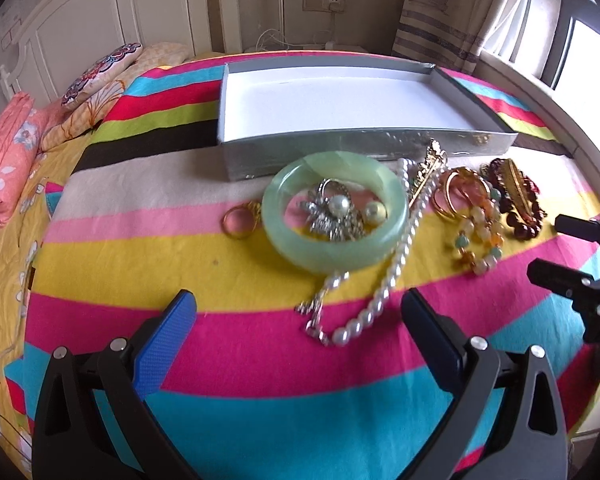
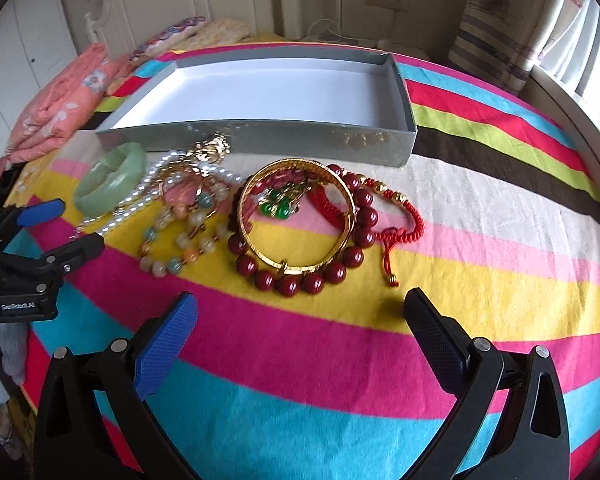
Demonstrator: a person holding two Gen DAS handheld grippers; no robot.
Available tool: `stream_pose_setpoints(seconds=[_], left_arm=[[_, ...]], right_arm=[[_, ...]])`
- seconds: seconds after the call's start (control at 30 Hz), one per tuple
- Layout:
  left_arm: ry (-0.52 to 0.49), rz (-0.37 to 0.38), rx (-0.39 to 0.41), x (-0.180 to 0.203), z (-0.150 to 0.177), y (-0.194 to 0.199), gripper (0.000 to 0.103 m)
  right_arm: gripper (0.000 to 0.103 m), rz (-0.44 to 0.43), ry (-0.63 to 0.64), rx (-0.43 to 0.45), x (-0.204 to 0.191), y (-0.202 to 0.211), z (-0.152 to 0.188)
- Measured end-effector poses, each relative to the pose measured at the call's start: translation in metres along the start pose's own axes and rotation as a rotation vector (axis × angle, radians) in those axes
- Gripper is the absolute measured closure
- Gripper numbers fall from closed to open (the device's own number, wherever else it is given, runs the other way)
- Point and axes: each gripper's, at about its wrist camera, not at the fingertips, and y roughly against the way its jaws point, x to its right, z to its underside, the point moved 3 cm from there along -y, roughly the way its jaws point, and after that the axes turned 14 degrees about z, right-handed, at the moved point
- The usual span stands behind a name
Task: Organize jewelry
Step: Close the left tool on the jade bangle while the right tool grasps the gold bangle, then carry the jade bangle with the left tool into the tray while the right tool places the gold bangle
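Jewelry pile [image 2: 260, 216]: overlapping, tangled; pearl strand [image 1: 396, 264] partly under bangle [image 1: 334, 216].

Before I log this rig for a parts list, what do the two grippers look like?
Both match: black frames with silver round pins and triangular cut-outs. On the left gripper and the right gripper alike, one finger carries a blue textured pad and the other a dark one. The left gripper's body bears small white lettering. No cables or sleeves show.
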Motion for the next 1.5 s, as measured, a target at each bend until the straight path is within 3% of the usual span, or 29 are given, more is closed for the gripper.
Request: stream_pose_setpoints(seconds=[0.13, 0.27, 0.33, 0.37, 0.4, 0.47, 0.53, 0.6, 0.73, 0.8, 0.87, 1.03, 1.07, 1.1, 1.17, 1.37, 1.5], left_arm=[[0.080, 0.078, 0.075, -0.018, 0.015, 0.026, 0.002], [0.079, 0.094, 0.149, -0.023, 0.021, 0.048, 0.003], [0.052, 0.091, 0.170, -0.016, 0.017, 0.053, 0.003], [0.030, 0.090, 0.177, -0.011, 0.013, 0.054, 0.004], [0.010, 0.096, 0.176, -0.005, 0.010, 0.053, 0.005], [-0.059, 0.108, 0.162, 0.011, -0.002, 0.047, 0.010], [-0.141, 0.093, 0.143, 0.029, -0.013, 0.037, 0.020], [-0.212, 0.071, 0.110, 0.042, -0.021, 0.023, 0.036], [-0.290, 0.049, 0.027, 0.049, -0.031, -0.005, 0.053], [-0.316, 0.047, -0.008, 0.048, -0.033, -0.016, 0.062], [-0.337, 0.043, -0.009, 0.046, -0.033, -0.018, 0.064], [-0.374, 0.046, -0.009, 0.046, -0.031, -0.020, 0.065], [-0.381, 0.043, -0.006, 0.047, -0.030, -0.019, 0.068], [-0.390, 0.044, -0.003, 0.048, -0.030, -0.018, 0.082], [-0.398, 0.056, -0.002, 0.051, -0.029, -0.017, 0.088], [-0.364, 0.085, 0.020, 0.047, -0.027, -0.016, 0.089], [-0.339, 0.103, 0.041, 0.044, -0.027, -0.012, 0.089]], right_arm=[[0.005, -0.061, -0.026, 0.134, 0.004, 0.026, 0.005], [0.005, -0.056, 0.019, 0.239, -0.004, 0.044, 0.001], [0.009, -0.044, 0.029, 0.272, -0.009, 0.047, -0.005], [0.018, -0.049, 0.033, 0.279, -0.011, 0.048, -0.007], [0.025, -0.050, 0.031, 0.276, -0.013, 0.047, -0.009], [0.028, -0.038, 0.021, 0.276, -0.013, 0.046, -0.013], [0.031, -0.023, 0.000, 0.270, -0.010, 0.042, -0.013], [0.031, -0.025, -0.017, 0.258, -0.005, 0.038, -0.011], [0.032, -0.035, -0.036, 0.252, 0.006, 0.037, -0.009], [0.040, -0.069, -0.030, 0.246, 0.007, 0.035, -0.010], [0.050, -0.124, -0.015, 0.228, 0.004, 0.031, -0.011], [0.068, -0.127, 0.044, 0.169, -0.015, 0.016, -0.017], [0.074, -0.113, 0.058, 0.153, -0.019, 0.012, -0.018], [0.078, -0.094, 0.076, 0.137, -0.023, 0.009, -0.018], [0.082, -0.076, 0.090, 0.130, -0.027, 0.007, -0.018], [0.093, -0.083, 0.104, 0.161, -0.027, 0.008, -0.022], [0.094, -0.108, 0.105, 0.163, -0.027, 0.006, -0.026]])
